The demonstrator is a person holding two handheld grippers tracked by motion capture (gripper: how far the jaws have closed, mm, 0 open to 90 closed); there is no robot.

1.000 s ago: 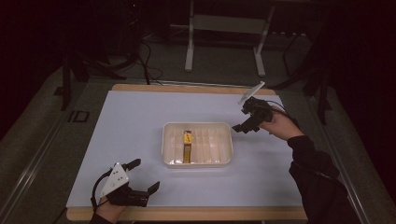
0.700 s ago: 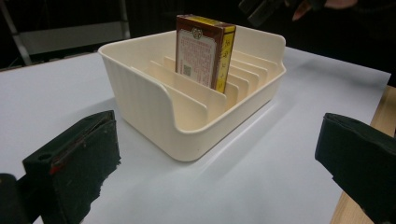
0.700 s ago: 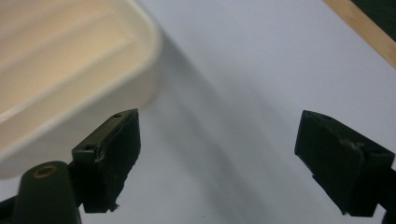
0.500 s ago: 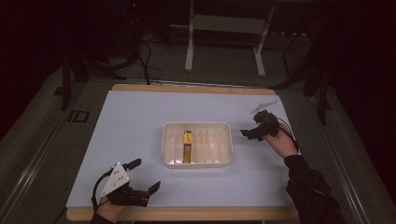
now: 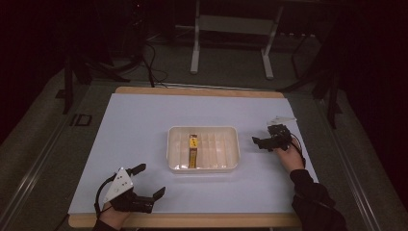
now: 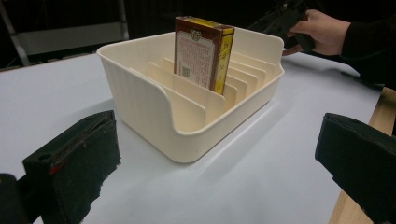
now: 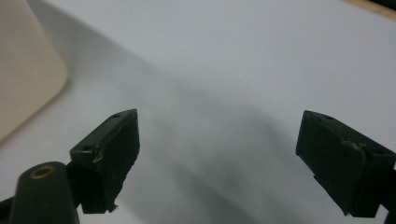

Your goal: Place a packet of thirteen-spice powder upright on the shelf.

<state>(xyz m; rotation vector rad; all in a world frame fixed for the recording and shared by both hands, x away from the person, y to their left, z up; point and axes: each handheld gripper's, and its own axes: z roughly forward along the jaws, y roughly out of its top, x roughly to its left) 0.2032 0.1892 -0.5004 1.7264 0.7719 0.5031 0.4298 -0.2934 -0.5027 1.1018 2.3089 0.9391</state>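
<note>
Your left gripper (image 5: 146, 180) rests at the table's (image 5: 144, 115) near-left edge, its black foam-padded jaws spread wide and gripping nothing. At centre sits a cream plastic tray (image 5: 173, 149) with rounded corners and thin ribbed dividers; a red-and-yellow card box (image 5: 193, 150) stands upright on edge in one slot toward its left. Just right of the tray, your right gripper (image 5: 260, 142) lies low on the smooth white tabletop, jaws parted and empty.
</note>
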